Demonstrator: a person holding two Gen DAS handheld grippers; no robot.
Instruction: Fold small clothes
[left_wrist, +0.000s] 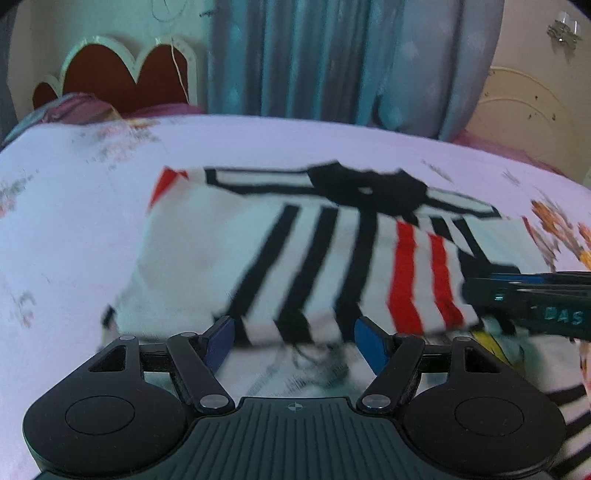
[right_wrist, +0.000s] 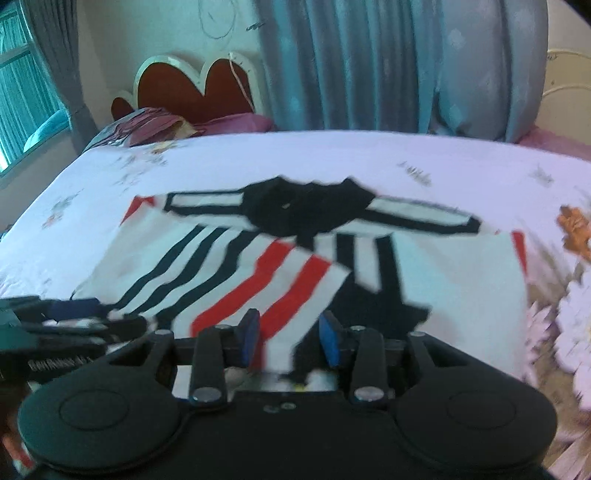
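Observation:
A white shirt (left_wrist: 207, 258) with black and red stripes and a black collar (left_wrist: 365, 192) lies flat on the bed, collar at the far side. My left gripper (left_wrist: 294, 328) is open at the near hem, which lies between its blue pads (left_wrist: 369, 343) untouched. My right gripper (left_wrist: 476, 291) reaches in from the right at the hem's right end. In the right wrist view the shirt (right_wrist: 461, 288) has a striped flap folded across its front. There my right gripper (right_wrist: 290, 326) stands partly open over the near edge, cloth between the pads but not pinched. My left gripper (right_wrist: 110, 317) shows at the left.
The bed's white floral sheet (left_wrist: 74, 221) spreads all around the shirt. A red headboard (right_wrist: 192, 92) and a purple pillow (right_wrist: 236, 123) are at the far left, blue-grey curtains (right_wrist: 369, 66) behind. More printed cloth (left_wrist: 491, 347) lies under the near hem.

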